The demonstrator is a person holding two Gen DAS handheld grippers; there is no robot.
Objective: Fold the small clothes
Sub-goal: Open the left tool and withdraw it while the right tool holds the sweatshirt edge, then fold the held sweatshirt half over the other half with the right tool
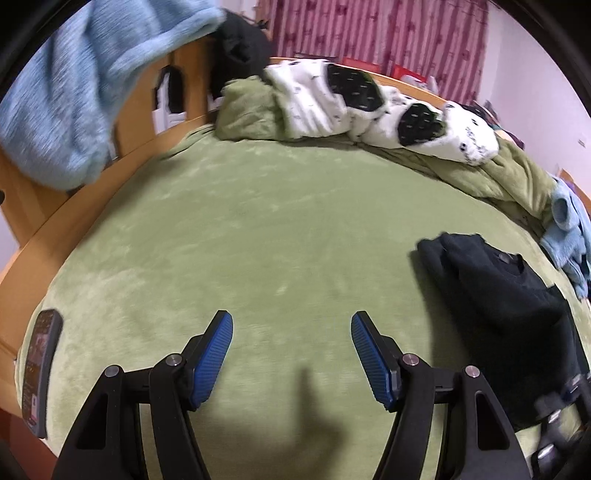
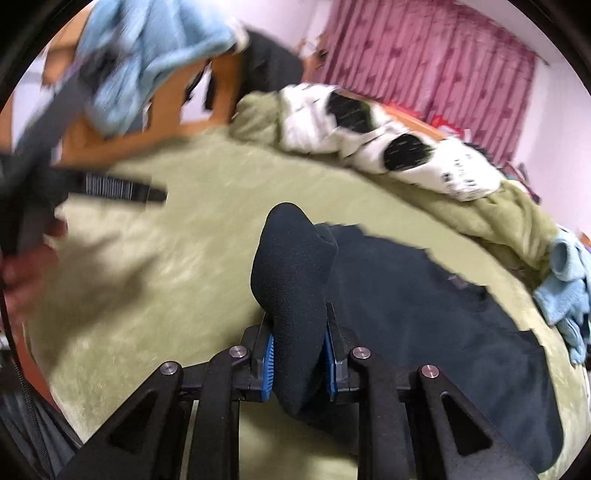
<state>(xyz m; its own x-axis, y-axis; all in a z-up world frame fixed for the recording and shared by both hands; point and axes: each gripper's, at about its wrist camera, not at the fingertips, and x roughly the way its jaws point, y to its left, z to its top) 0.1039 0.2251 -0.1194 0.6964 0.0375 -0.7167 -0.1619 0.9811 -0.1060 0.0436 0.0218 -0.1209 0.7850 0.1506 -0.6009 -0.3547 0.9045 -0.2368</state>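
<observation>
- Right gripper (image 2: pixel 299 363), nearest: blue pads clamped on a bunched fold of the dark navy knitted garment (image 2: pixel 424 325), a sleeve-like end standing up between the jaws; judged a lift of one part so it can be carried over the body for a fold.
- Rest of that garment lying spread on the pale green plush bed cover (image 1: pixel 258 229), toward its right side, collar up; laid flat, presumably to give a clean folding surface.
- Left gripper (image 1: pixel 291 354): jaws spread, nothing between them, hovering over bare cover left of the garment; seemingly free to take a second corner.
- Dark phone-like slab (image 1: pixel 38 373) at the cover's near left edge, well apart from the garment.
- Small light-blue knitted pieces (image 1: pixel 570 240) at the cover's right edge, just beyond the garment; likely waiting their turn.
- White fleece blanket with black patches (image 1: pixel 369 107) heaped along the cover's far edge, apparently pushed back to clear room.
- Light-blue fluffy cloth (image 1: pixel 74 92) draped over the wooden bed frame (image 1: pixel 33 206) at far left.
- Pink striped curtain (image 1: pixel 388 33) behind everything.
</observation>
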